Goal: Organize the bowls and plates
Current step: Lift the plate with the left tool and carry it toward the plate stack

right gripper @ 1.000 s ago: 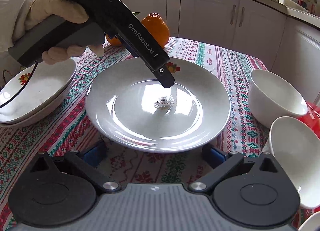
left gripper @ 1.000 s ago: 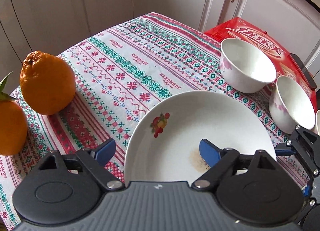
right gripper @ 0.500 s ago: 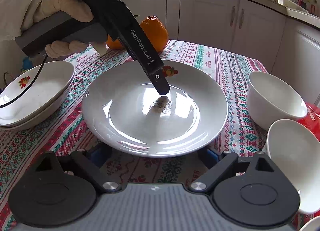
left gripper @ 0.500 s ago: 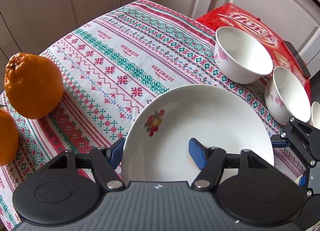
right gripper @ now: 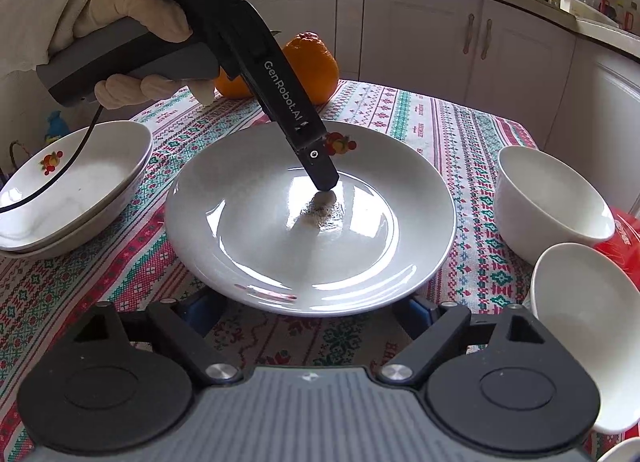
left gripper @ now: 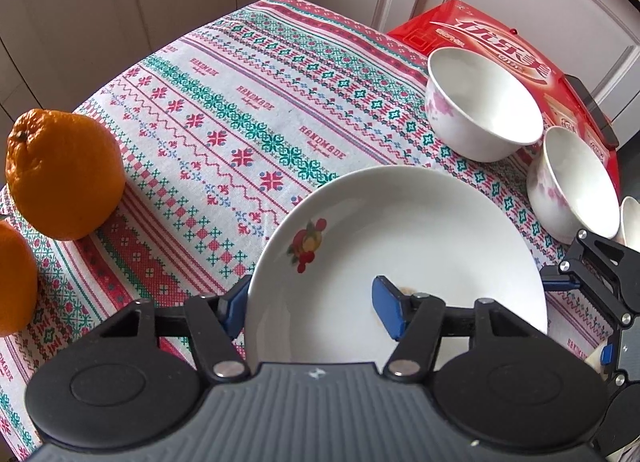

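**Plate straddled at the rim**

From the left wrist, the left gripper [left gripper: 308, 308] straddled the plate [left gripper: 416, 234] rim, jaws part-open, not clamped; two bowls [left gripper: 480, 118] stood beyond.

From the right wrist, the right gripper [right gripper: 308, 308] sat wide open before that plate [right gripper: 248, 222] on the tablecloth [right gripper: 472, 134].

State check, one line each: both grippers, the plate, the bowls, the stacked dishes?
left gripper: jaws straddling the plate's rim, not visibly clamped
right gripper: open, holding nothing, at the plate's near edge
plate: upright on the tablecloth, small stain at its centre
two bowls: upright, empty, side by side
stacked dishes: nested, upright, left of the plate
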{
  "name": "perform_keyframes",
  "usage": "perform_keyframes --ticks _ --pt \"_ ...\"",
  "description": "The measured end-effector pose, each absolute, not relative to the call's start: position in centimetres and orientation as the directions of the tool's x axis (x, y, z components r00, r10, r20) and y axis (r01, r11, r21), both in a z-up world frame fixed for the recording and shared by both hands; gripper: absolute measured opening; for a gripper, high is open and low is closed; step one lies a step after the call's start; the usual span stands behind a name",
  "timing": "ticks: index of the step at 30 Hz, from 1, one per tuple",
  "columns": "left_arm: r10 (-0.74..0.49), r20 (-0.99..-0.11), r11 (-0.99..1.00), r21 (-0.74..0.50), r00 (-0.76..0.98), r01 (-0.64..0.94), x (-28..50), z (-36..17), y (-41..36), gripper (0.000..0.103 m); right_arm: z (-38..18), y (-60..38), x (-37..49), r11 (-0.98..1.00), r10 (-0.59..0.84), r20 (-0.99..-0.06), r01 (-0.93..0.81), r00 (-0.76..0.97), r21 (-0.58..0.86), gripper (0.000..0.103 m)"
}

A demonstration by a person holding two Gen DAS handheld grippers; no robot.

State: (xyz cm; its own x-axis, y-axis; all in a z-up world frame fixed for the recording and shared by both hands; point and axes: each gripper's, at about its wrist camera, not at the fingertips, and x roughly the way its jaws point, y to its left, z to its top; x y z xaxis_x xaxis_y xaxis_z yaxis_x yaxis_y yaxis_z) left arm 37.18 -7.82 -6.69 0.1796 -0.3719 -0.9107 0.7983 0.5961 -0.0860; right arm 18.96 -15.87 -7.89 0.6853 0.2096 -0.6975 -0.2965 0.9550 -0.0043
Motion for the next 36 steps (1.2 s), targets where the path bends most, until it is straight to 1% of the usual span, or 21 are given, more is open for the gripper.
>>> perform_keyframes --ticks 7,13,36 --pt "-0.381 -0.908 0.596 -0.095 0.177 0.797 36.3 -6.3 -7.0 0.062 -7.3 -15.8 18.6 0.951 0.222 -0.707 -0.308 0.672 0.005 0.092" --pt "-0.396 -0.898 0.606 -0.098 0.192 0.79 35.0 -5.1 -6.0 0.062 -6.1 -15.3 17.7 0.946 0.22 -0.704 -0.325 0.675 -0.016 0.092" --pt "-0.416 -0.857 0.7 -0.088 0.304 0.709 29.1 -1.4 0.8 0.062 -2.6 -11.6 13.9 0.9 0.284 -0.666 -0.431 0.689 -0.062 0.092"
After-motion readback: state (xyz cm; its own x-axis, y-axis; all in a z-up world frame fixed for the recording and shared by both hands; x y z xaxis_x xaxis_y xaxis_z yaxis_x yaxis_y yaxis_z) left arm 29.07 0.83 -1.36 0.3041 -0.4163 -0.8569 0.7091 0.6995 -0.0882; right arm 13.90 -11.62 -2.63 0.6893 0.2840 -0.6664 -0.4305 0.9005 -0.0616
